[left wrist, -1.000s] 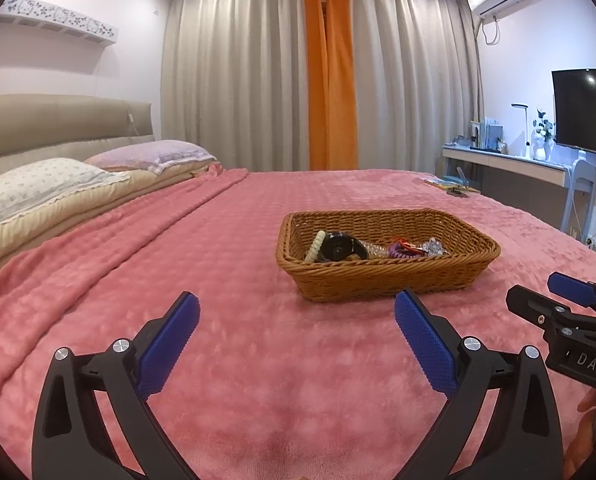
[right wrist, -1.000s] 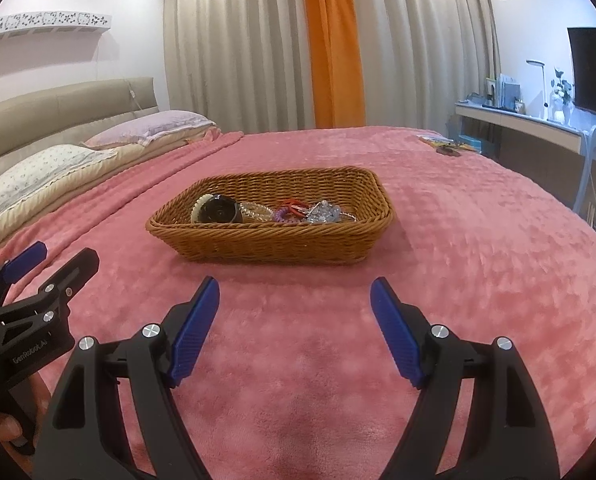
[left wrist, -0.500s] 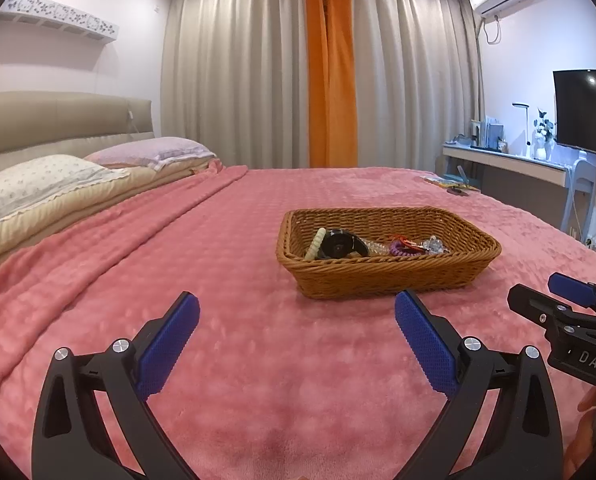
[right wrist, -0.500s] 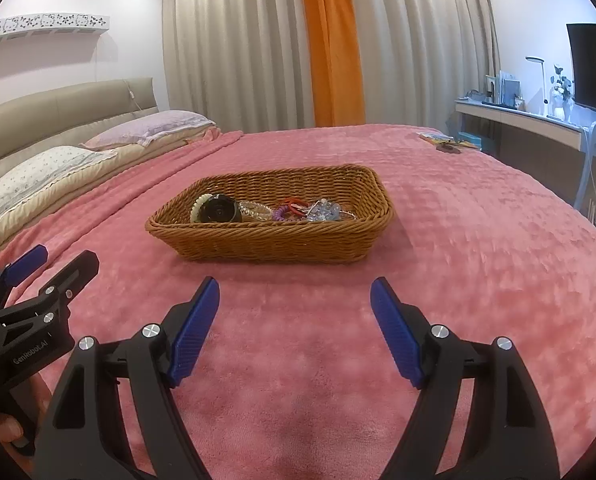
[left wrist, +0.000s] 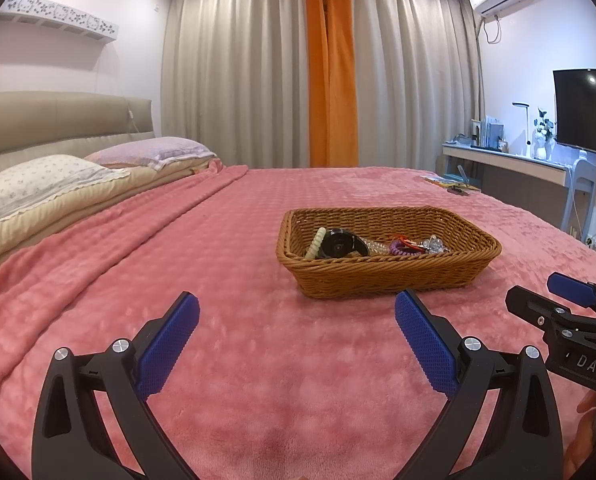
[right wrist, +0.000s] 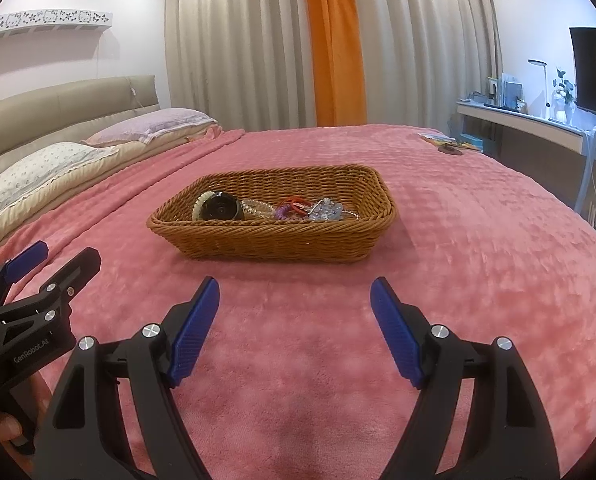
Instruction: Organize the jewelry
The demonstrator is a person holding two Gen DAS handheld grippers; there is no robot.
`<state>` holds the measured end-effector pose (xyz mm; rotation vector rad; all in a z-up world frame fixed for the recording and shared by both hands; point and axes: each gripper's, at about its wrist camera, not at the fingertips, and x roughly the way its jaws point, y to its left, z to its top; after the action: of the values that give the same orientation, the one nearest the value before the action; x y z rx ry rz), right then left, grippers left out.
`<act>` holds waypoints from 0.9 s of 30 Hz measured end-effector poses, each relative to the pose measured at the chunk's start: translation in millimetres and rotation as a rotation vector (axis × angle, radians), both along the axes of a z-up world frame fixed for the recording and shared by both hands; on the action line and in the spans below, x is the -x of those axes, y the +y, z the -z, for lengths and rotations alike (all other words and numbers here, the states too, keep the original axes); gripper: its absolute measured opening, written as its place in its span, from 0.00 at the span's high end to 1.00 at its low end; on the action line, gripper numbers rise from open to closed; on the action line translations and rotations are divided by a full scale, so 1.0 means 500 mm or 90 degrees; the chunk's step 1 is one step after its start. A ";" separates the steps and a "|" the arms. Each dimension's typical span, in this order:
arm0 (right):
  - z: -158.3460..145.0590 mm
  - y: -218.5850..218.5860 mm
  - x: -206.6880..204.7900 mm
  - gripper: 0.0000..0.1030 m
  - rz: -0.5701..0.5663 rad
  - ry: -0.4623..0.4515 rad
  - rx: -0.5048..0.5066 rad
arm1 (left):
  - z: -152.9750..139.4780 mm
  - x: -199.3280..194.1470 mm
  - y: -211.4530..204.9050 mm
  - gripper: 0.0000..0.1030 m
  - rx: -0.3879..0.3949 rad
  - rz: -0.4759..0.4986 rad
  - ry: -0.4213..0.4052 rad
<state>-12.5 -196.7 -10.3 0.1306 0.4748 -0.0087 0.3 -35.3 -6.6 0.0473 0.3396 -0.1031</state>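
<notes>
Left tool point(left wrist: 296, 312) wide apart, holds nothing. Right tool point(right wrist: 296, 298) same, empty. Both above pink bed point(left wrist: 258, 360), near wicker basket point(left wrist: 385, 280) with jewelry point(left wrist: 401, 245).

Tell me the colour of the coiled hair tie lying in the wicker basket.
Purple. The coiled hair tie shows best in the right wrist view, mid-basket.

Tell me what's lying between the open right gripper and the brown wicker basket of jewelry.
Nothing but bare pink blanket lies between the right gripper and the brown wicker basket, clearest in the right wrist view.
</notes>
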 end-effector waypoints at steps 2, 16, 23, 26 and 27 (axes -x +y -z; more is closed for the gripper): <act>0.000 0.002 -0.001 0.28 -0.001 0.000 0.002 | 0.001 0.001 0.001 0.08 0.000 0.000 0.000; -0.001 0.010 -0.003 0.28 -0.002 -0.003 0.015 | 0.004 0.002 0.001 0.07 -0.002 0.000 0.003; -0.001 0.012 -0.003 0.28 -0.002 -0.003 0.016 | 0.004 0.002 0.000 0.07 -0.002 0.000 0.003; -0.001 0.012 -0.003 0.28 -0.002 -0.003 0.016 | 0.006 0.001 0.001 0.07 -0.003 -0.002 0.004; -0.001 0.012 -0.003 0.28 -0.002 -0.003 0.016 | 0.007 0.001 0.000 0.07 -0.002 -0.003 0.004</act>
<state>-10.9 -190.7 -9.8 0.1054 0.4704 -0.0106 -0.4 -35.1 -10.0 0.0491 0.3462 -0.0987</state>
